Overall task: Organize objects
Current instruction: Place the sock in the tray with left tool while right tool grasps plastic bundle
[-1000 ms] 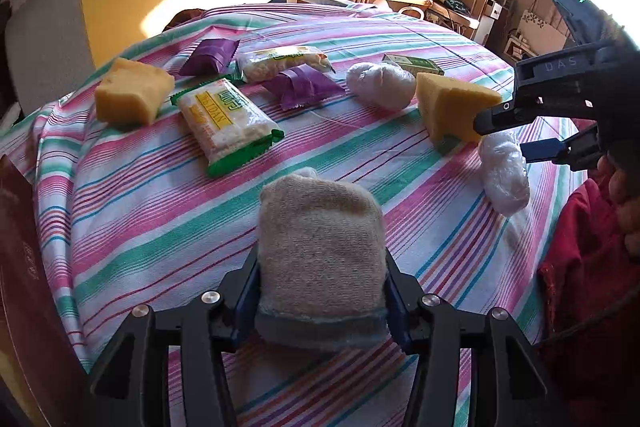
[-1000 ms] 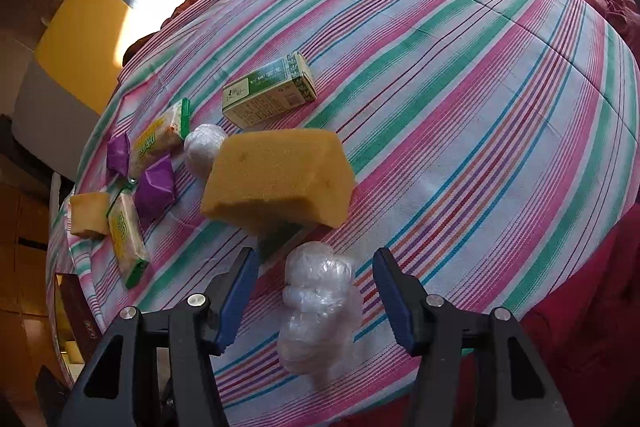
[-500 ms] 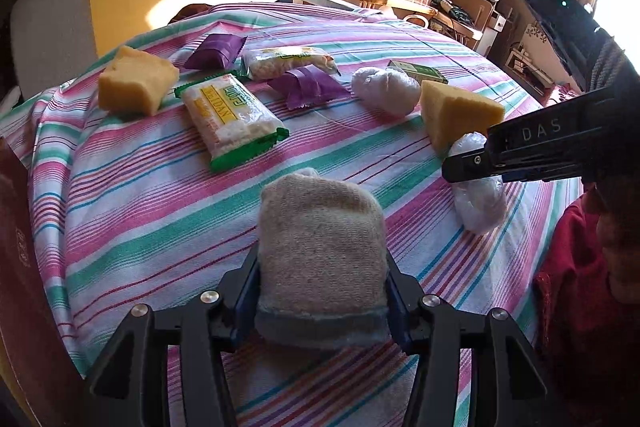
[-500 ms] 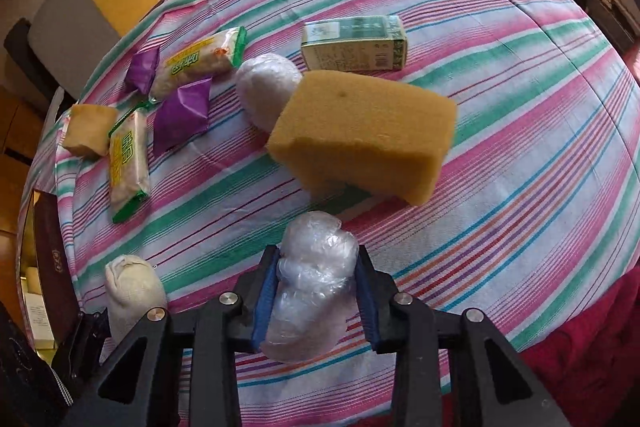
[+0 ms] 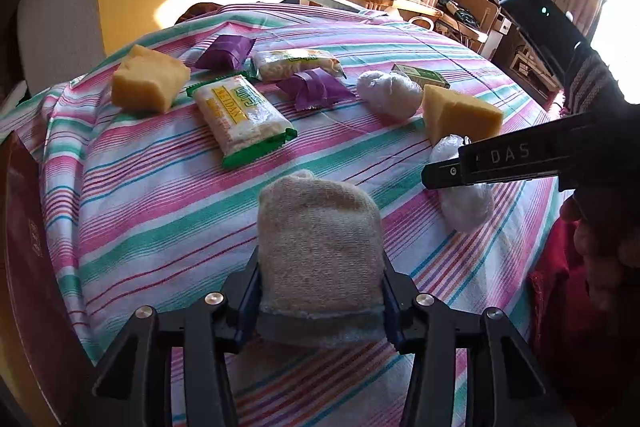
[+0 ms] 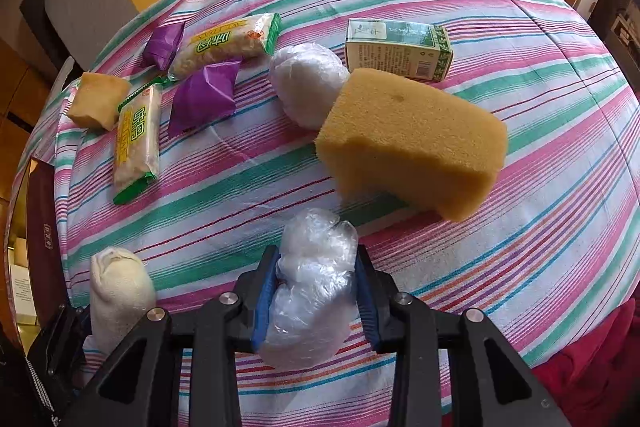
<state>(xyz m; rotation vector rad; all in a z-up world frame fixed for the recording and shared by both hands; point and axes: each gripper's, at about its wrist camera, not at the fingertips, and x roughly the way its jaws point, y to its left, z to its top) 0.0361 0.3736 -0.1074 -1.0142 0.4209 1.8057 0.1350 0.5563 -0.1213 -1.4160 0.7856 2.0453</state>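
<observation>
**Plastic bundle clamped, long axis running along the tongs**

Plastic-wrapped bundle (image 6: 312, 287) sits between the blue pads of the right tongs (image 6: 316, 297), pads pressed into its sides, film bulging above and below the grip. Long axis runs away from the camera, in line with the fingers, so the grip is across the narrow way. Its underside appears to rest on the striped table (image 6: 520, 227) or just off it; cannot tell which. Seen from the left wrist view, the same bundle (image 5: 464, 203) lies under the dark arm of the right tongs (image 5: 444, 175), near the table's right edge.

Directly ahead of the bundle, just beyond its far end: large yellow sponge (image 6: 412, 143), tilted, one end raised. Any forward carry likely has to rise over it or swing around it.

Beyond the sponge, touching it: a second white wrapped ball (image 6: 306, 89), then the green carton (image 6: 400, 49). If like goes with like, that ball is the probable mate, lying up and left of the grip.

Left tongs (image 5: 320, 291) are closing on a rolled beige sock (image 5: 320, 247), pads already against its sides, sock upright on the cloth. It stands to the left of the bundle, well apart.

Snack packets (image 6: 136, 143), purple wrappers (image 6: 202, 97) and a small sponge (image 6: 98, 101) cluster far left.
</observation>
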